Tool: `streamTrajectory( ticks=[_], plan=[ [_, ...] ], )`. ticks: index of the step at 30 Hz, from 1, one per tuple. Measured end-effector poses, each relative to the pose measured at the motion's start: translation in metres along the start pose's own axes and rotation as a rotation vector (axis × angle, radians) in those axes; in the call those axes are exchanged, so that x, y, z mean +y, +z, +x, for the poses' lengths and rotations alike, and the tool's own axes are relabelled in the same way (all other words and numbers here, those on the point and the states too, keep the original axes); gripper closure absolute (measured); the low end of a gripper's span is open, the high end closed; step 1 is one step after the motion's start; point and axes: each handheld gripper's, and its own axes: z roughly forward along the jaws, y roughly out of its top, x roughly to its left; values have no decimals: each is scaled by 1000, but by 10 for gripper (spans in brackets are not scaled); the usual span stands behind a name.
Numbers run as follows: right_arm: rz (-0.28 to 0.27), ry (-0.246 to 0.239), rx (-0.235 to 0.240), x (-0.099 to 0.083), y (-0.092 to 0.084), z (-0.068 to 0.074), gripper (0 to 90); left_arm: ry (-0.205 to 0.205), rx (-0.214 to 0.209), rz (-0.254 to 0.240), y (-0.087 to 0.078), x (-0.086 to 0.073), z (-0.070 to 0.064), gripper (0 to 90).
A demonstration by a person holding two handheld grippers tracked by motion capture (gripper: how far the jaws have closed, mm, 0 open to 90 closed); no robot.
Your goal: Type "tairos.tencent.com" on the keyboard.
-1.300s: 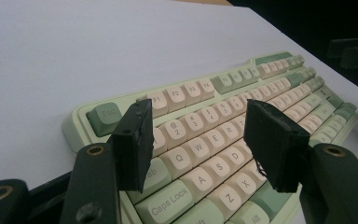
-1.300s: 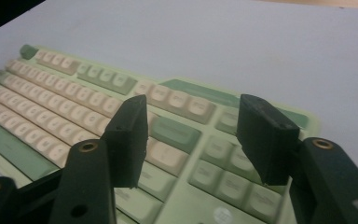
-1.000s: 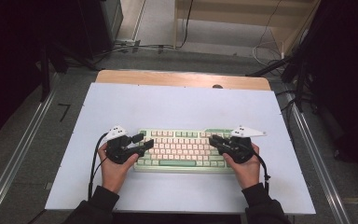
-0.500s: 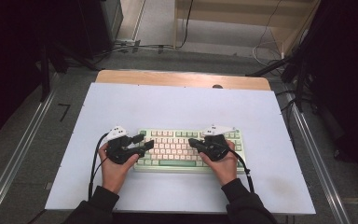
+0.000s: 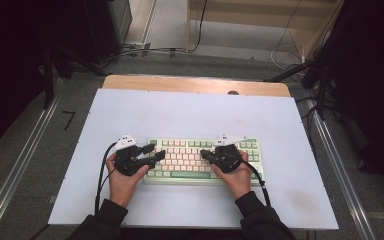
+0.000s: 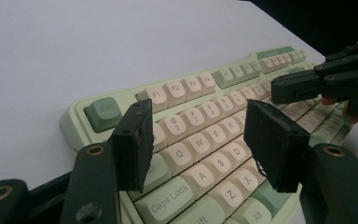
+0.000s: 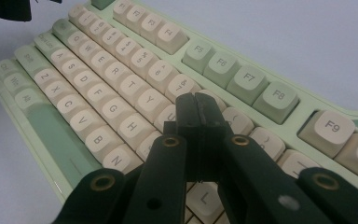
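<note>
A pale green keyboard (image 5: 187, 145) with cream and green keys lies on the near half of the white table top. My left gripper (image 5: 155, 152) hovers over the keyboard's left end. It is open (image 6: 200, 140), with the Q, W, A and S keys showing between its jaws and nothing held. My right gripper (image 5: 204, 155) points left over the keyboard's right half. Its jaws (image 7: 196, 105) are pressed together with nothing between them, the tips just over the keys near U and I. I cannot tell if they touch a key. The keyboard (image 7: 121, 88) runs away to the upper left. In the left gripper view the right gripper (image 6: 284, 88) shows beyond the keyboard (image 6: 186, 88).
The white table top (image 5: 190, 115) has bare room behind and to both sides of the keyboard. A wooden edge (image 5: 195, 85) runs along its far side. Metal rails (image 5: 330, 165) flank the table, and cables lie on the floor beyond.
The right hand has slid left from the keyboard's right end to over its right half. The left hand and the keyboard have stayed where they were.
</note>
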Motion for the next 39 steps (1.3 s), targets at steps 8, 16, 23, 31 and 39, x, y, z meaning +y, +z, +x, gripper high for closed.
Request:
streamTrajectory(
  ticks=[8,16,23,31,39],
  plan=[
    [3,2,-3,0,1,1,876,-2,-1,-1,0,0,0,439],
    [3,4,-3,0,1,1,876,1,-3,1,0,0,0,439],
    [7,-2,-2,-1,1,1,876,0,-4,2,0,0,-1,439],
    [4,-3,0,-1,-1,2,876,3,-3,2,0,0,-1,439],
    [-25,8,10,1,-8,2,876,3,-4,2,0,0,-1,439]
  ],
)
